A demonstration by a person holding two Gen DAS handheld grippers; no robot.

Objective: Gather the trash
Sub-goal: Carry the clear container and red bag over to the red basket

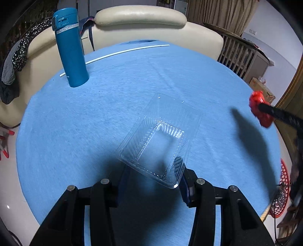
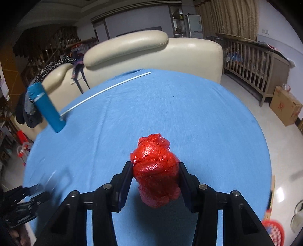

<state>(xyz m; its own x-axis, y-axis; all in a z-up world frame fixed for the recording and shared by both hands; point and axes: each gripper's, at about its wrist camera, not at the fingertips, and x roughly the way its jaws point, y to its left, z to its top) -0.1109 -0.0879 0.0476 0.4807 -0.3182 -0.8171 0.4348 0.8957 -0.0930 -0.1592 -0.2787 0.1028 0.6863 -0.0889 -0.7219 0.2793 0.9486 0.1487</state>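
Both views are fisheye cameras riding just behind a pair of black fingers, tilted steeply down over a round table under a blue cloth (image 1: 75,117). The left wrist view looks across the table toward the cream leather sofa (image 1: 140,17) at the far side, with the tall teal flask (image 1: 70,47) at far left. The right wrist view faces the same sofa (image 2: 155,54) from further right, close above the cloth (image 2: 170,106). Both share the flask (image 2: 47,107), the thin white rod (image 1: 117,54) (image 2: 106,90) along the far edge, and the slatted wooden crib (image 1: 240,56) (image 2: 251,64) at right.
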